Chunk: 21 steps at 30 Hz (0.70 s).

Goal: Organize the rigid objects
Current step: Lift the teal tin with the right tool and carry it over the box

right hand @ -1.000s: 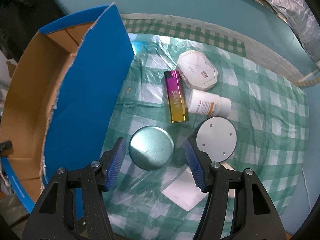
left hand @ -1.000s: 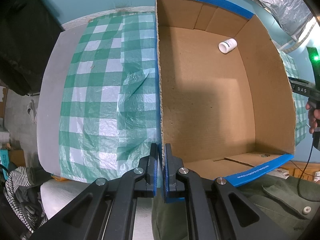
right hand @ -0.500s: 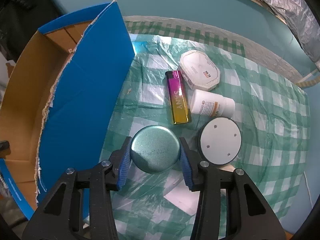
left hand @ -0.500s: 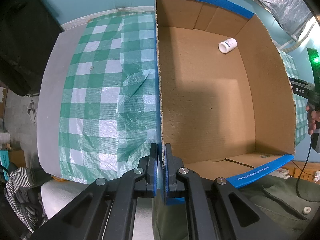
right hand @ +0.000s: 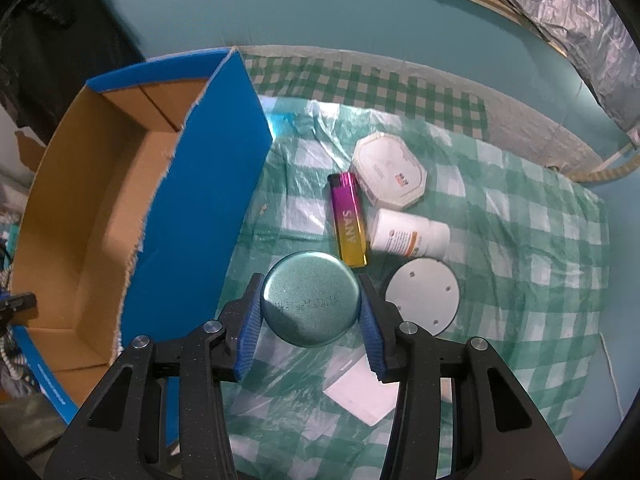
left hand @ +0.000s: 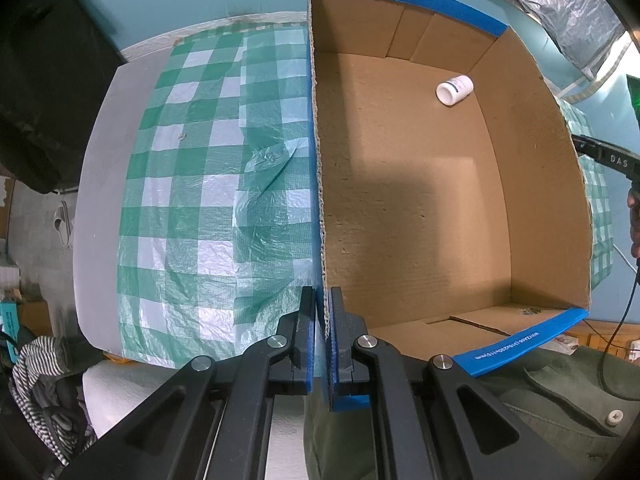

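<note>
- Cardboard, brown inside and blue outside, made up the open box, the largest thing in view; the left gripper was clenched on its near wall, and a printed strip on the blue edge was too small to read
- Checked green cloth lay under everything ahead of the right gripper
- Round teal tin sat flat on the cloth between the right gripper's blue pads, which pressed its rim on both sides, so it was grasped; it looked stiff, light and smooth, likely slippery, and the rim across its widest part seemed the place to hold it
- White disc lay just right of the tin
- Octagonal white case lay farther ahead, its small print unreadable
- Pink-to-gold lighter, marked "SANY", lay just beyond the tin
- White pill bottle lay on its side right of the lighter, its orange label unreadable
- Small white bottle lay in the box's far corner
</note>
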Available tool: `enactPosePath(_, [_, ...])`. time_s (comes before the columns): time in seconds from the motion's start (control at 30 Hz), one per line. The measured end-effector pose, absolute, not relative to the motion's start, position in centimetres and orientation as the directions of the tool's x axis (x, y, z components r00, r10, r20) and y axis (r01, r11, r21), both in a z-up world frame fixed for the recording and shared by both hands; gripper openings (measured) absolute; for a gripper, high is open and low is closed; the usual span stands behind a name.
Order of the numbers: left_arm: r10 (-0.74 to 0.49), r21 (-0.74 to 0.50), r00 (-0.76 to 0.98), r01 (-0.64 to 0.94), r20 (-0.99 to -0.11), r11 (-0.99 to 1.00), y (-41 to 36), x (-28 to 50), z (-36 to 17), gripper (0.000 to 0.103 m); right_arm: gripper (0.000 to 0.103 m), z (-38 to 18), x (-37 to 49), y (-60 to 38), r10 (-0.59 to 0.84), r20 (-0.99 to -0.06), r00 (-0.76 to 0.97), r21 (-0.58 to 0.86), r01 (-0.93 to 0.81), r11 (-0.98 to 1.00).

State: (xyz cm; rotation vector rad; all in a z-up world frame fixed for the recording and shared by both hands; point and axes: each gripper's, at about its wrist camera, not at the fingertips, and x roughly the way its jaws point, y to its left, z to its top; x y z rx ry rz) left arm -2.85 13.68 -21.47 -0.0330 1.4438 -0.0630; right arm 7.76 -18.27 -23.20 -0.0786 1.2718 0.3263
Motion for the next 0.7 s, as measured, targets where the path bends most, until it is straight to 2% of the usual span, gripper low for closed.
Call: enactPosePath(0.7, [-0.061, -0.057, 0.133, 0.029, -0.989, 0.998, 13.6, -3.0, -21.3, 0.006, 0.044, -16.9, 10.2, -15.9, 0.237, -0.916, 0.325, 0.122, -0.336, 0.934])
